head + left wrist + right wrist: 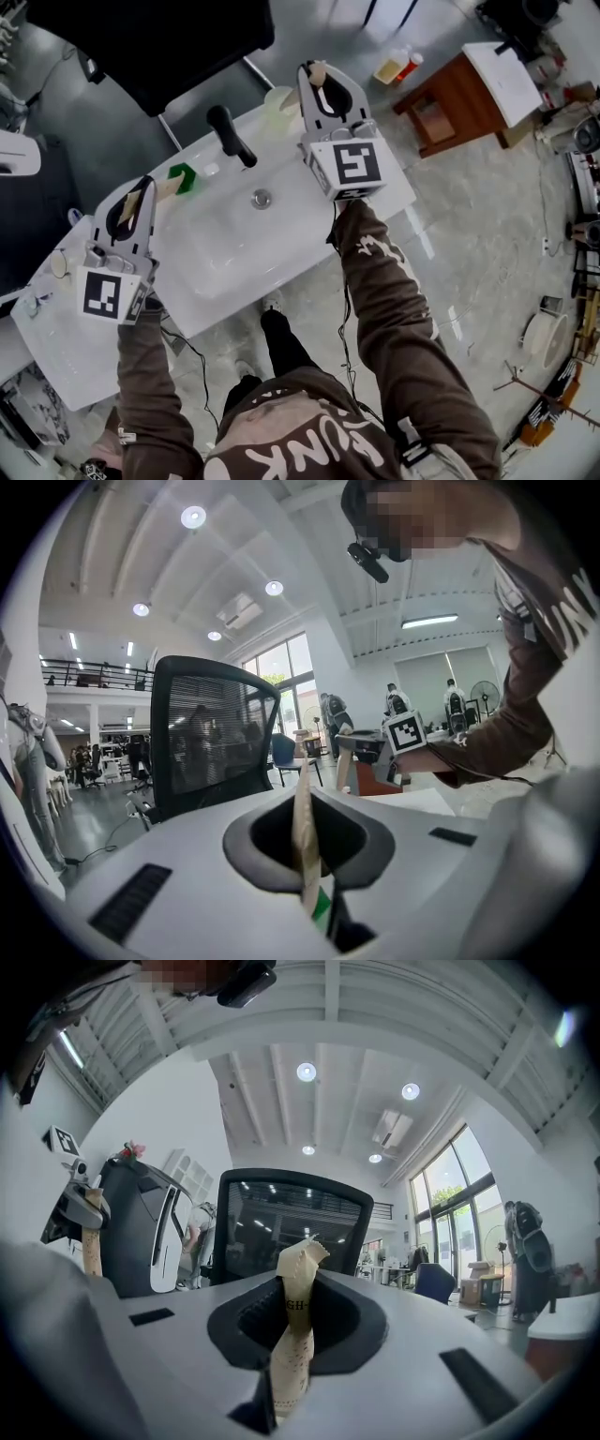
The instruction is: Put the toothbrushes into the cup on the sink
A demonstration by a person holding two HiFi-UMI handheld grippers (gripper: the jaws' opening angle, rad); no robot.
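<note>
Paper wraps both brushes. The jaws of the left gripper (141, 190) pinch the left toothbrush (305, 841), at middle left. The right gripper (317, 75) pinches the right toothbrush (292, 1335) by the cup (278, 105) on the sink (234, 258), top middle. They look light, thin and stiff, so hold them mid-handle.

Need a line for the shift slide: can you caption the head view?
Left gripper and right gripper each grip a wrapped toothbrush over the sink; the cup stands by the right one.
</note>
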